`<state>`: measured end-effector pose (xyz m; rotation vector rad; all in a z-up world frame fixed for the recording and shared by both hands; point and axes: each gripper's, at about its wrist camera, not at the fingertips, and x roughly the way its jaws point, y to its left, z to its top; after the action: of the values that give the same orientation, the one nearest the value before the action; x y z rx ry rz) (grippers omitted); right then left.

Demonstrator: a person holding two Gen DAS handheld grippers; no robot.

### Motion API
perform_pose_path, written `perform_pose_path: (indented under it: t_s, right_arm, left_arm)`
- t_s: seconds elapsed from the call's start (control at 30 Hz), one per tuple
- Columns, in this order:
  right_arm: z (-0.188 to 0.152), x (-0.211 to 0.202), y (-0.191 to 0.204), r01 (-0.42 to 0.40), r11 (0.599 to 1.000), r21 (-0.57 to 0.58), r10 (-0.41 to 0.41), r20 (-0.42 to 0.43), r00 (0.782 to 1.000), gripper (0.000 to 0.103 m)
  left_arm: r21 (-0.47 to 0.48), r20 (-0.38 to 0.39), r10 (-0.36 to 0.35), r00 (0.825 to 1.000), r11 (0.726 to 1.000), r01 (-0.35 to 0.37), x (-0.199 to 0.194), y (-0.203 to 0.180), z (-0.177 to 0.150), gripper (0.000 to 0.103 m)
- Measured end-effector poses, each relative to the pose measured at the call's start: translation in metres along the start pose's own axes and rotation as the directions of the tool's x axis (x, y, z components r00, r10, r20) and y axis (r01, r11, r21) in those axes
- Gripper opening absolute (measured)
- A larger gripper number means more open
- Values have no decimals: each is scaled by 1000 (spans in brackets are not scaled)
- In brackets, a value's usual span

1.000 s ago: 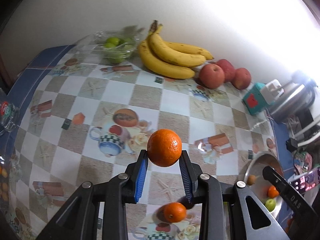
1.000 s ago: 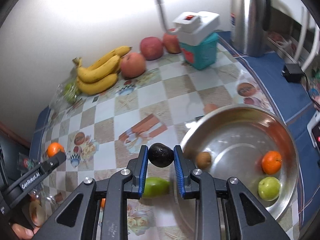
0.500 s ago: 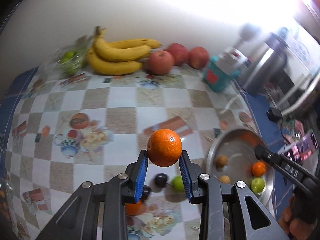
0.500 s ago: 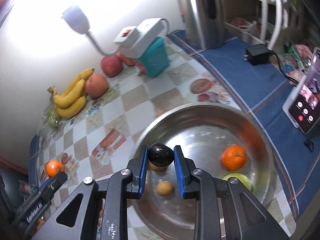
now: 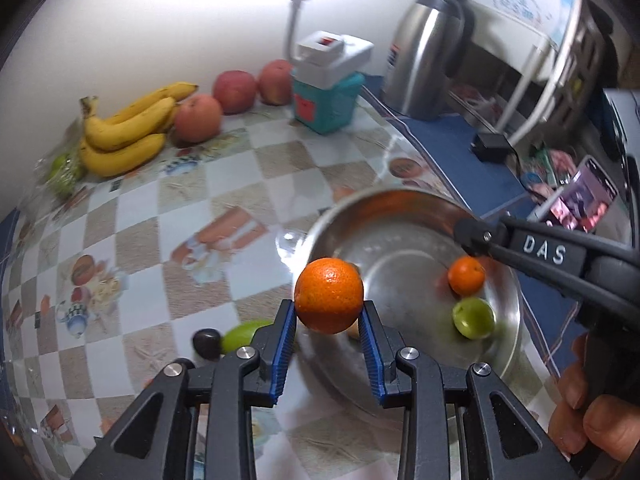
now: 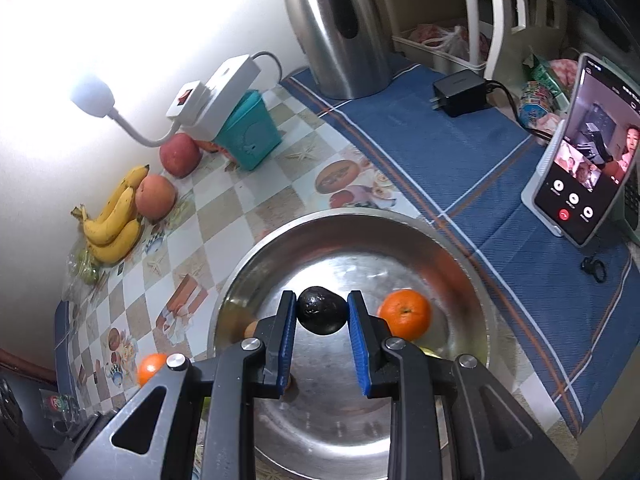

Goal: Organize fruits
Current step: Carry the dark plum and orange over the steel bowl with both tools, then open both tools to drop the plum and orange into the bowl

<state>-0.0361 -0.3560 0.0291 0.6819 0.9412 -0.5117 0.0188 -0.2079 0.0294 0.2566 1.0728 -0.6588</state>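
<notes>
My left gripper is shut on a large orange, held above the near left rim of the steel bowl. My right gripper is shut on a dark, rounded fruit, held above the middle of the bowl. In the bowl lie a small orange, a green fruit and a small brown fruit. On the table left of the bowl sit another dark fruit and a green fruit. The right gripper reaches over the bowl's far right rim.
Bananas and three apples line the wall beside a bag of green fruit. A teal box with a power strip, a steel kettle, a charger and a propped phone stand on the right.
Both grippers moved right while rolling, each keeping its fruit. The left went from over the table to the bowl's edge. The right went from the bowl's left rim to over its middle.
</notes>
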Motion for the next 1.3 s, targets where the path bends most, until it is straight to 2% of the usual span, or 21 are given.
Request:
perform_pose_path:
  t_s: [0.47, 1.3]
  right_arm:
    - [-6, 20, -11, 31, 999, 13, -30, -56, 998, 27]
    - [-15, 52, -8, 59, 998, -9, -60, -157, 986, 27]
  left_arm:
    - [-30, -44, -47, 998, 998, 46, 25, 1, -2, 34]
    - [-19, -89, -52, 995, 999, 50, 42, -1, -5, 35]
